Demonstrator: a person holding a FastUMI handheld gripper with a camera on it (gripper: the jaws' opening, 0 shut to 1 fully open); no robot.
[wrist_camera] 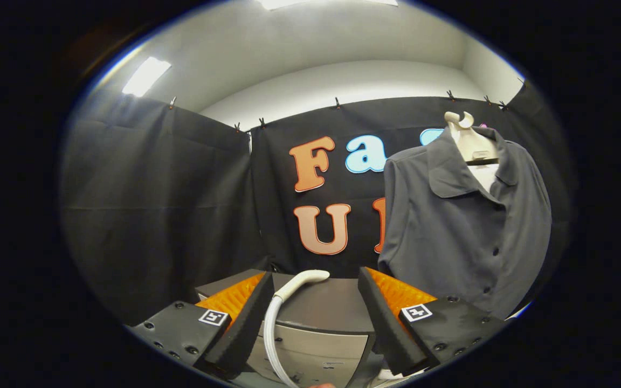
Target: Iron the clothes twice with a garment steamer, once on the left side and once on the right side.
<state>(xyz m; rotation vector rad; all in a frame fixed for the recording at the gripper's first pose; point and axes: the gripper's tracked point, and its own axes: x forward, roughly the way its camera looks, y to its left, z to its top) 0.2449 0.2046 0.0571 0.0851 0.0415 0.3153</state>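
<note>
Room: black cloth walls [154, 205] pinned up by small clips, pale ceiling above with lit panels [146, 75].
Surface: a grey cabinet [316, 323] stood just ahead of the fingers, its flat top bare beside the steamer.
Tongs: the gripper [316, 315] was spread wide, pinching nothing.
Steamer: the white garment steamer head [302, 281] lay on the cabinet top between the fingers, nearer the left one, at about 11 o'clock from their midpoint; its hose [270, 337] curved down toward 6 o'clock.
Clothes: a grey buttoned shirt [461, 226] hung on a pale hanger form [469, 140], beyond the right finger at about 2 o'clock, apart from the steamer.
</note>
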